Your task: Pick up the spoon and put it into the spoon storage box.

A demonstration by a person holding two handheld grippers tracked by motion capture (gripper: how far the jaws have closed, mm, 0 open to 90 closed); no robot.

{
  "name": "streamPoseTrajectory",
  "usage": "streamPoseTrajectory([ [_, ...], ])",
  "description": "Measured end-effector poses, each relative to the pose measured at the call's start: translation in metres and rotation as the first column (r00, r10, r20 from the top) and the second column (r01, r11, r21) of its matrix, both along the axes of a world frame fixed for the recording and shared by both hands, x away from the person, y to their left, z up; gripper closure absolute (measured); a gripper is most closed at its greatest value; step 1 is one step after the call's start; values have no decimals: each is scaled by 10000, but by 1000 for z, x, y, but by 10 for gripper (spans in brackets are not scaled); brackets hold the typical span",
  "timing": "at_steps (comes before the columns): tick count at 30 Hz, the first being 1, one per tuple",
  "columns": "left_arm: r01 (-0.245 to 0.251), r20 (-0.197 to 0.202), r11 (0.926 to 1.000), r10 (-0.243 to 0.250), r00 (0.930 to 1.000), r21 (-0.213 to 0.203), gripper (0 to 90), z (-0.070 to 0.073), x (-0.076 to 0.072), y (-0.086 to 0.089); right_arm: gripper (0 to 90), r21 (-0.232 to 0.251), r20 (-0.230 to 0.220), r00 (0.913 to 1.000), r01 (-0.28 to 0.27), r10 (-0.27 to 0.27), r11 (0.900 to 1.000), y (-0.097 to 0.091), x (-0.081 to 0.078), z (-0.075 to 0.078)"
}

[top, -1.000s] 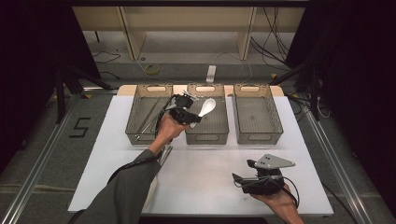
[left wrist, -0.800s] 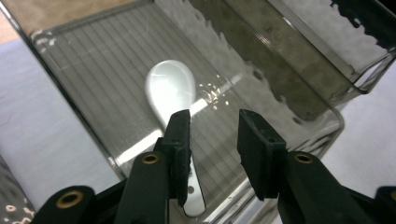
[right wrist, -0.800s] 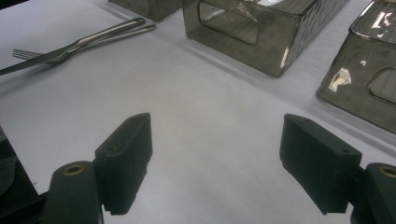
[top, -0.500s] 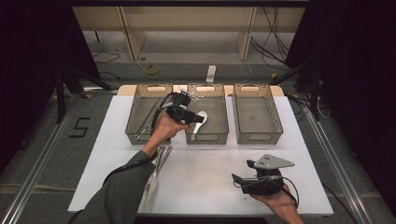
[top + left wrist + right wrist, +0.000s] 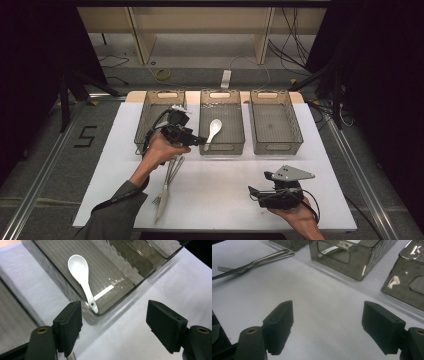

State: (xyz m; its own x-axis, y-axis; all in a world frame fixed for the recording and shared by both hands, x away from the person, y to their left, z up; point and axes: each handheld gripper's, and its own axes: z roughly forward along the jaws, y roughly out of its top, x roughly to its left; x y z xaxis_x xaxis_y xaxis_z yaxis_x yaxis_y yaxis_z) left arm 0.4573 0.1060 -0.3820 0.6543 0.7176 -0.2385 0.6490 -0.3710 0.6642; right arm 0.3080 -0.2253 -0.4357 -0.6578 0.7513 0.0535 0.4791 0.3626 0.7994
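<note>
The left gripper (image 5: 197, 140) has just been opening its jaws, and they stand spread with nothing between them, just beside the near left corner of the middle basket (image 5: 222, 145). The white spoon (image 5: 213, 131) lies inside that basket, handle toward the near wall. A fork (image 5: 162, 189) and a knife (image 5: 169, 192) lie on the white table (image 5: 215, 200). The right gripper (image 5: 252, 192) rests low over the table, jaws wide and empty.
</note>
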Motion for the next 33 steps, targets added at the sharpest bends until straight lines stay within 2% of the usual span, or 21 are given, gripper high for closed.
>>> streamPoseTrajectory([
  [1, 8, -20, 9999, -8, 10000, 148, 271, 0, -1, 2, 263, 3, -3, 10000, -1, 1, 10000, 0, 0, 0],
  [9, -78, 77, 9998, 77, 9999, 180, 244, -2, -13, 12, 263, 27, 0, 10000, -16, 16, 10000, 0, 0, 0],
  [22, -196, -138, 9979, 205, 9997, 621, 195, -6, -25, 26, 262, 38, 4, 10000, -74, 74, 10000, 0, 0, 0],
  [29, -306, -129, 9959, 318, 9994, 849, 179, -9, -28, 34, 262, 31, -19, 10000, -50, 50, 10000, 0, 0, 0],
  [33, -440, -297, 9952, 468, 9985, 873, 175, -14, -29, 43, 262, 20, -10, 10000, -70, 70, 10000, 0, 0, 0],
])
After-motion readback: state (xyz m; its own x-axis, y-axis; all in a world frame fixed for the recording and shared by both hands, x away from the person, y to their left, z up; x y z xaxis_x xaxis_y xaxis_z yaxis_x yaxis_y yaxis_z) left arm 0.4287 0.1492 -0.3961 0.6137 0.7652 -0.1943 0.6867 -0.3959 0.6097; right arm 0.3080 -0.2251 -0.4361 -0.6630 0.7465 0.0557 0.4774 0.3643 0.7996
